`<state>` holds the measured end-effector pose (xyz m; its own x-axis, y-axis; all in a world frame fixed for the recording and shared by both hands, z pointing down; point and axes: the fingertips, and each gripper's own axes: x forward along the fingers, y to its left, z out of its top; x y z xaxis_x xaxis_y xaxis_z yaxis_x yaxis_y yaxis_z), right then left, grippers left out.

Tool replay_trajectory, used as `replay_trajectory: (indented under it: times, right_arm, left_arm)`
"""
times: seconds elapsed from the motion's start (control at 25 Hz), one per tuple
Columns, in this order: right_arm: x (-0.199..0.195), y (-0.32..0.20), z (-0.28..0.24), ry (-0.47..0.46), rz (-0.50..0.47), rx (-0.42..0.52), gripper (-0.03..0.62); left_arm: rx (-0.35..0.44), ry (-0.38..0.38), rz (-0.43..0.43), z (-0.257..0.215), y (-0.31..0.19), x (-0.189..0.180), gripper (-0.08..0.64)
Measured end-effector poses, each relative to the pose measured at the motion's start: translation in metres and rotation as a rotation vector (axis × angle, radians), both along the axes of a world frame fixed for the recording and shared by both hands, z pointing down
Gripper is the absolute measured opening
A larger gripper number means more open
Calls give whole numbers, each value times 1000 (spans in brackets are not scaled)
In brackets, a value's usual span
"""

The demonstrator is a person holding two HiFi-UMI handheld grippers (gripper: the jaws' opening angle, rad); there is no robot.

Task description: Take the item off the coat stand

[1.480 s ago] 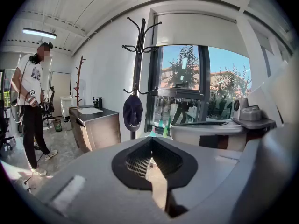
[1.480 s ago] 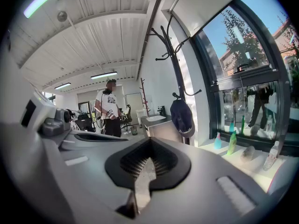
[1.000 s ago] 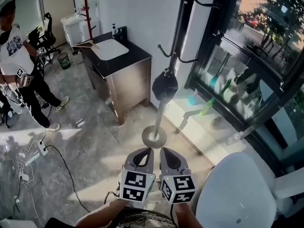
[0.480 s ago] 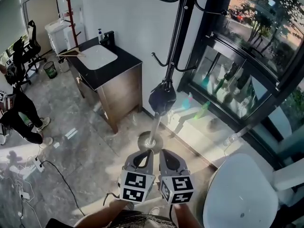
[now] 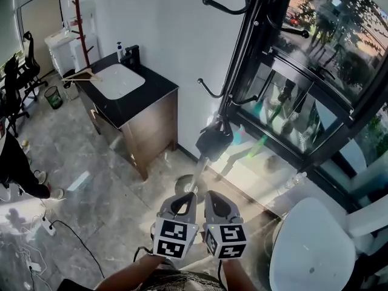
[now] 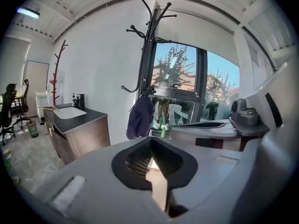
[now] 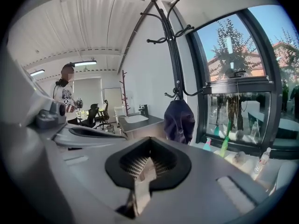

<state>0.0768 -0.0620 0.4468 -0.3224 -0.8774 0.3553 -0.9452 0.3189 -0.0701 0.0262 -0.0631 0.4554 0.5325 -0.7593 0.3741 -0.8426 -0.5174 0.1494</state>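
Note:
A black coat stand [image 5: 242,71] rises in front of the window, its round base [image 5: 189,183] on the floor. A dark blue bag-like item [image 5: 213,143] hangs from one of its low hooks. It also shows as the dark item [image 6: 140,118] in the left gripper view and the dark item [image 7: 179,120] in the right gripper view, well ahead of both sets of jaws. My left gripper [image 5: 183,196] and right gripper [image 5: 213,196] are held side by side low in the head view, short of the stand's base. Both are shut, with nothing between the jaws.
A dark cabinet with a white sink [image 5: 130,96] stands left of the stand against the wall. A white round seat [image 5: 312,247] is at the lower right. Bottles [image 5: 260,143] line the window sill. A person [image 5: 12,162], cables and a red stand [image 5: 77,11] are at the far left.
The head view has swung: the stand and its hanging item now sit slightly right and lower, and the person at the left has mostly slid out of frame. Both grippers stay together, shut.

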Motion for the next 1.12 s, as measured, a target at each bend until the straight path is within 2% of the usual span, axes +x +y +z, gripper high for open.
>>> replay_trajectory:
  times: [0.24,0.56,0.88,1.12]
  right_arm:
    - [-19,-20,-7,49,55,27,6]
    - [-13,-38,-9,74,131,47,6]
    - [6,-64,-1,104,160,52,6]
    - [27,-82,6,115,178,34,37]
  left_arm:
    - [2,16,43,-3,-20,-20,0]
    - [0,19,76,-1,-34,-31,0]
    - [14,13,87,1,-61,-20,0]
    - [2,1,93,5,-79,-4,0]
